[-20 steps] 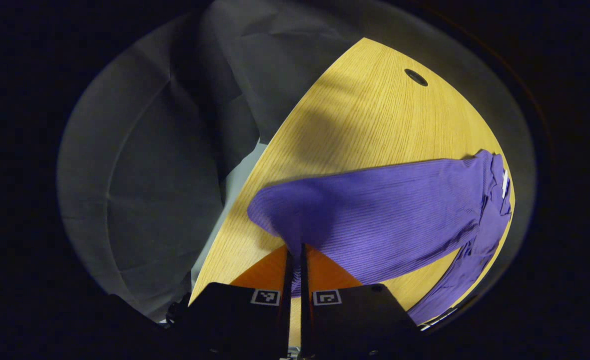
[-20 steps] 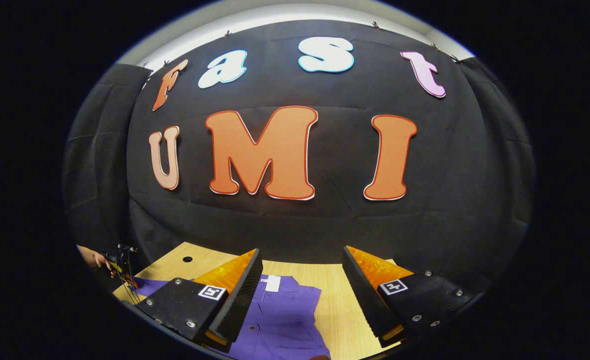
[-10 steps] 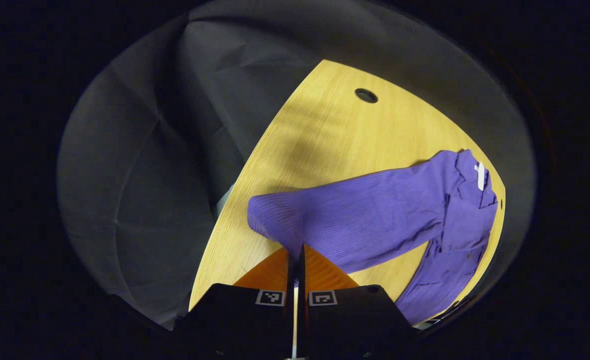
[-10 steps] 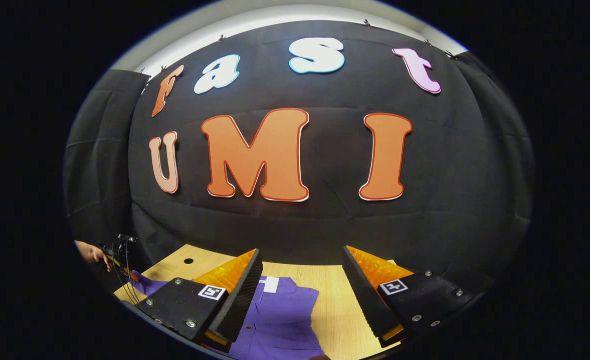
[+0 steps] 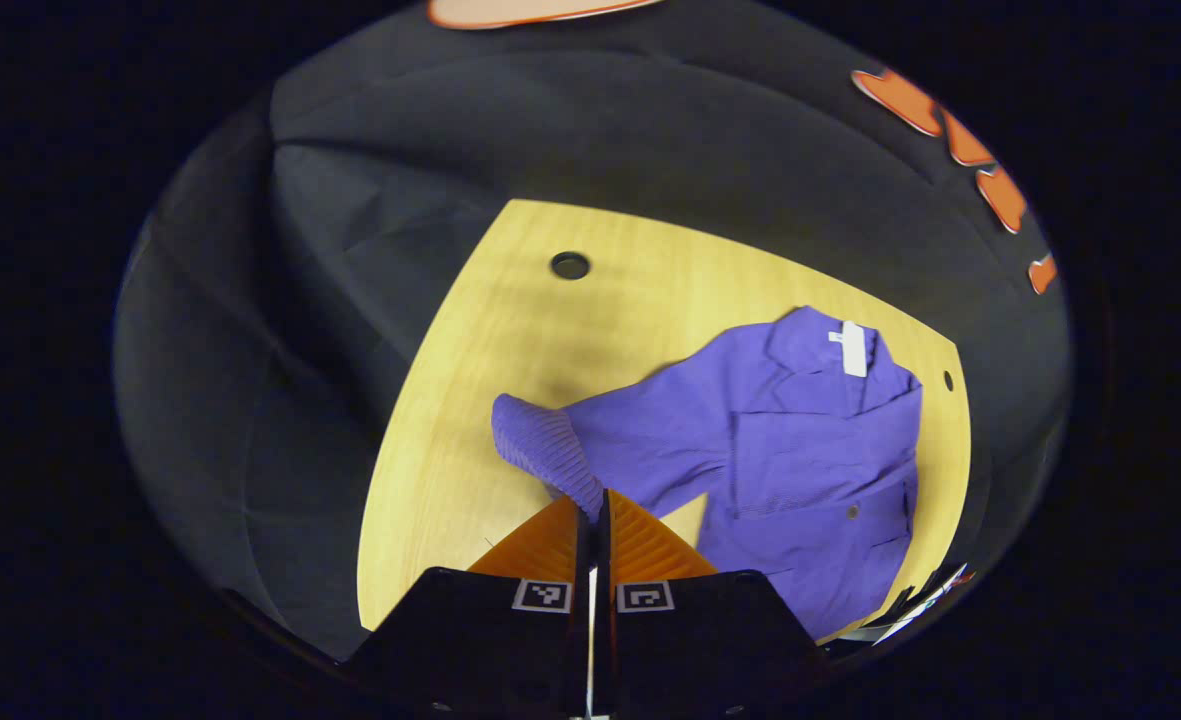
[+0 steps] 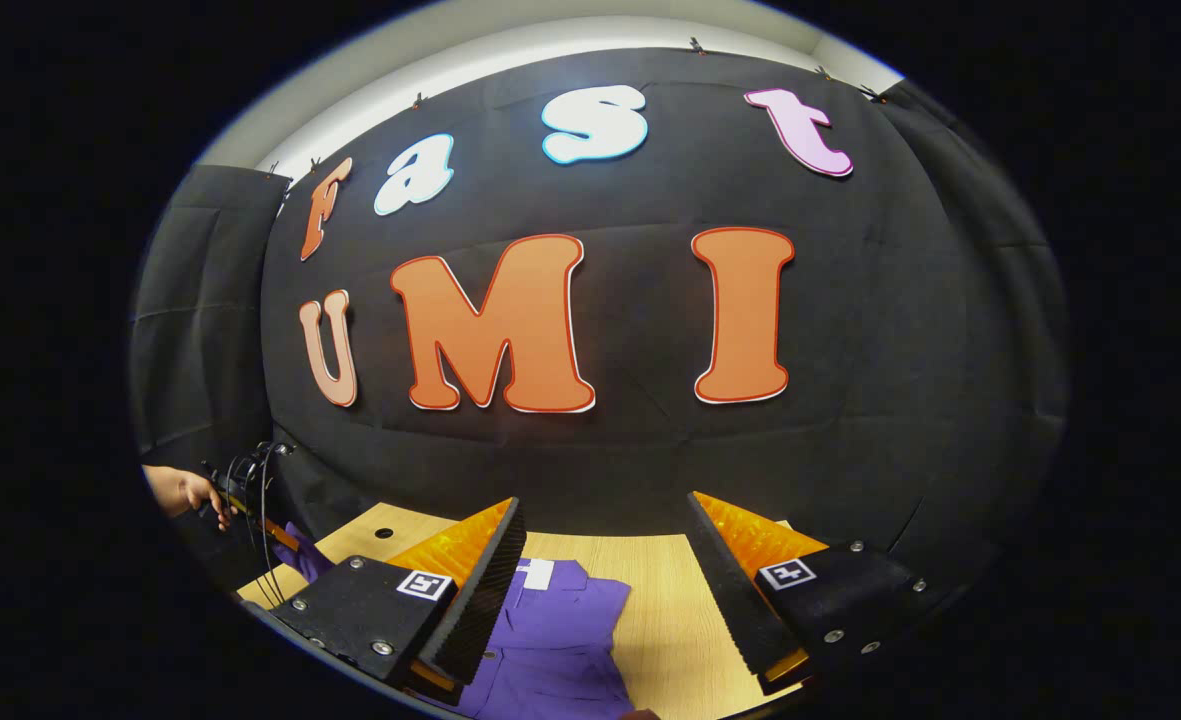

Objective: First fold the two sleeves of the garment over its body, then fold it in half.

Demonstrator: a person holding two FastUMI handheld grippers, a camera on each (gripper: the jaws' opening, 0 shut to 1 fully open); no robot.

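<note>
**Left gripper view: sleeve end in your left tongs, body lies to the right**

Left gripper view shows your left tongs (image 5: 591,515) pressed together on the cuff end of the sleeve (image 5: 550,450), at the lower centre of the frame. From this pinch the sleeve runs up and to the right, toward the body of the purple garment (image 5: 810,450), which lies flat on the counter (image 5: 510,330) at the centre right of the frame. So the long axis of the sleeve points from the tongs to the shoulder, and I judge you must carry the cuff along this line, to the right, to lay it over the body.

The garment is ribbed purple cloth, with a white tag (image 5: 853,348) at the collar and a small button lower down.

In the right gripper view your right tongs (image 6: 605,575) stand wide apart and hold nothing, above the garment's collar part at the bottom of the frame. The left tongs are the nearer ones for this sleeve.
</note>
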